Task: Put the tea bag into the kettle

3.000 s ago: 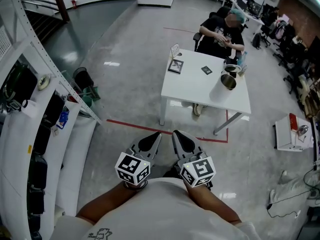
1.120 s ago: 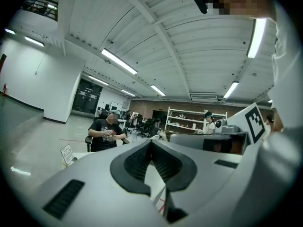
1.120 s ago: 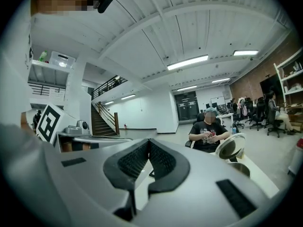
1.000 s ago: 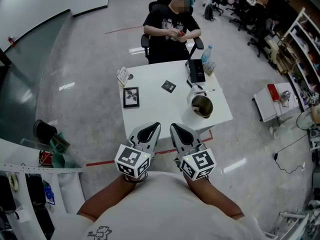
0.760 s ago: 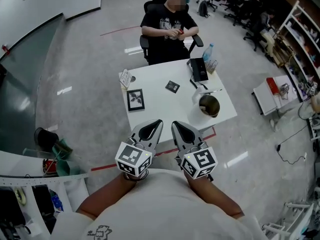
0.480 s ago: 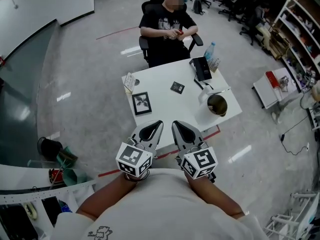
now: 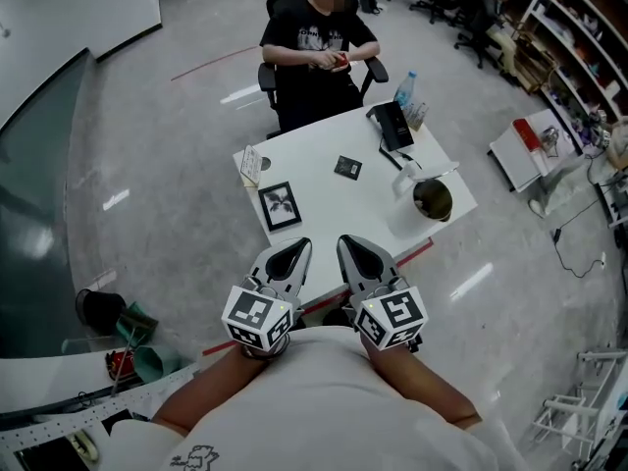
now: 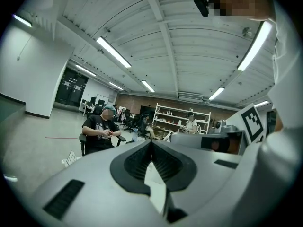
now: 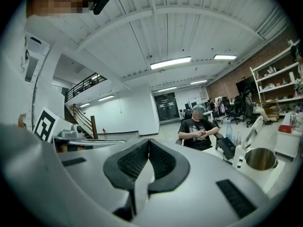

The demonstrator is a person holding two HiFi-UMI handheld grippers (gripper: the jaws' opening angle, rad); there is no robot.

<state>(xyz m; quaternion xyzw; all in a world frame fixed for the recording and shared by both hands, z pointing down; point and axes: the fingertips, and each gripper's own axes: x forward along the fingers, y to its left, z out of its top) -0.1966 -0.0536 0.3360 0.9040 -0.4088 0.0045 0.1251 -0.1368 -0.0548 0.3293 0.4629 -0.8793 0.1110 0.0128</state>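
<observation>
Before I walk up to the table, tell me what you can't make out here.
Small dark square on the table: head view, too small to tell if it is the tea bag.
Kettle contents: too small in head view, hidden by its rim in right gripper view.

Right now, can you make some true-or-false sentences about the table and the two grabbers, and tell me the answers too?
1. The kettle stands on the white table with its lid open. True.
2. The left gripper has its jaws wide apart. False: they are together, with nothing between them.
3. The right gripper holds the tea bag. False: its jaws are shut on nothing.
4. A person sits at the table's far side. True.
5. The framed picture lies on the floor. False: it lies on the table.
</observation>
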